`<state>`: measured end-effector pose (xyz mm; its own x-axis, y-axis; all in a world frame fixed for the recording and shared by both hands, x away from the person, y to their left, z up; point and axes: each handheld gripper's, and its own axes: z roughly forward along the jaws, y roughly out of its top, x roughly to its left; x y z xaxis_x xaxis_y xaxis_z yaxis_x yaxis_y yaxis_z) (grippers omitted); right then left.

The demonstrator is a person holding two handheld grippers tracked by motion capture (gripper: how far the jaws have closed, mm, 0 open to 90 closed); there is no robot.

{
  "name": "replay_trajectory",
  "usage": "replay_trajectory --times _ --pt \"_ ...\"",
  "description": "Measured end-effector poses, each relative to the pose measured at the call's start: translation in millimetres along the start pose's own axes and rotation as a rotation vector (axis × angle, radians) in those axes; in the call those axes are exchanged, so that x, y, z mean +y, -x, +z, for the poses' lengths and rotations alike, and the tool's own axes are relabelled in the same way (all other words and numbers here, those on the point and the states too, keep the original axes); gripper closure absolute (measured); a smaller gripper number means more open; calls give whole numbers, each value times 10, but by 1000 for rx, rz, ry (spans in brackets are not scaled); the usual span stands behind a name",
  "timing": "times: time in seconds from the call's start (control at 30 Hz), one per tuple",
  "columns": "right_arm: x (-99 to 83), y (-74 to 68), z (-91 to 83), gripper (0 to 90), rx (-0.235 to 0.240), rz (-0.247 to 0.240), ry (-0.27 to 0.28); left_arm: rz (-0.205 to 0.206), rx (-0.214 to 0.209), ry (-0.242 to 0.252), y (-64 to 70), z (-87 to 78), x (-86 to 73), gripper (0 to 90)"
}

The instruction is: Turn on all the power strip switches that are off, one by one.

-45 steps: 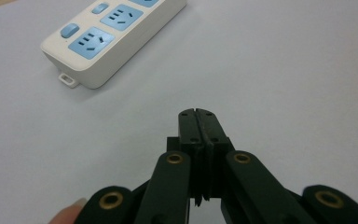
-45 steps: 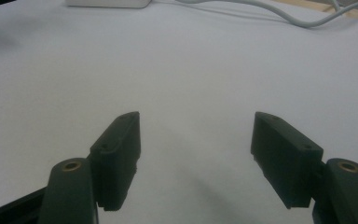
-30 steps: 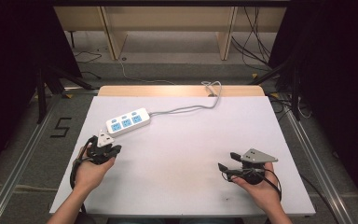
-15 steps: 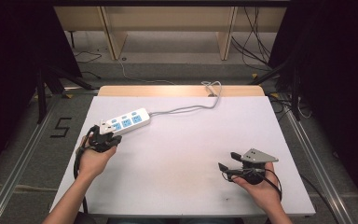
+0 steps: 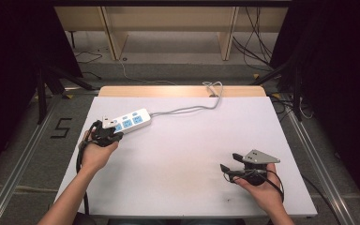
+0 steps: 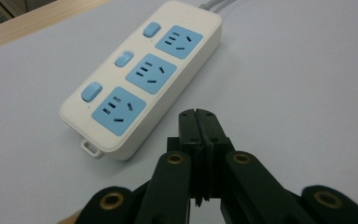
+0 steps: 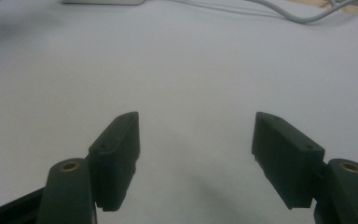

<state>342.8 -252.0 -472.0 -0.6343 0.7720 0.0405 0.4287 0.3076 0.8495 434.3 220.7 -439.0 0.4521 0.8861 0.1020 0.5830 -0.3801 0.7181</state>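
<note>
Power equipment on the white rectangular table top (image 5: 187, 154) consists of one white plastic three-socket power strip with blue socket faces and blue rocker switches (image 5: 126, 121), taken here as the landmark. The strip lies flat near the table's far left corner, set at a slant, with its three sockets and three switches facing up. A grey round power cord (image 5: 187, 108) leaves the strip's far end, runs along the table top toward the pale wooden strip at the table's far edge (image 5: 183, 91), and loops over that edge.

Left gripper (image 6: 199, 122): held in the person's left hand (image 5: 95, 154), positioned just beside the strip's near long side, close to the end that carries a small hanging tab. The two black jaws are pressed flat together with nothing between them. The jaw tips are near the strip's casing; whether they touch it cannot be told.

Right gripper (image 7: 196, 158): held in the person's right hand (image 5: 261, 190), well apart from the strip, toward the table's near right corner. Its grey three-cornered plate faces up. The jaws stand wide apart and empty over bare table surface, and point roughly toward the strip.
</note>
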Motion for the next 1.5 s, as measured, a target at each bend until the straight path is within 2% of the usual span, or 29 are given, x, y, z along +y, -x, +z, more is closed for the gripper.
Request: replay_trajectory --times 0.37,0.7,1.0,1.2,1.43,1.5 --pt "-11 -10 19 333 4 -5 -9 -4 3 3 -92 102 145 896" --pt "-12 -12 20 333 4 -3 -9 22 9 -4 -172 214 306 896" --pt "-13 -13 22 333 4 -2 -10 22 14 -19 -222 293 399 896" --pt "-12 -16 21 333 4 -3 -11 18 3 -16 -263 400 460 896" --pt "-10 -19 20 336 6 -4 -10 41 2 -32 -265 533 541 896" --pt "-11 -18 23 336 7 -8 -13 31 3 -39 -267 584 560 896"
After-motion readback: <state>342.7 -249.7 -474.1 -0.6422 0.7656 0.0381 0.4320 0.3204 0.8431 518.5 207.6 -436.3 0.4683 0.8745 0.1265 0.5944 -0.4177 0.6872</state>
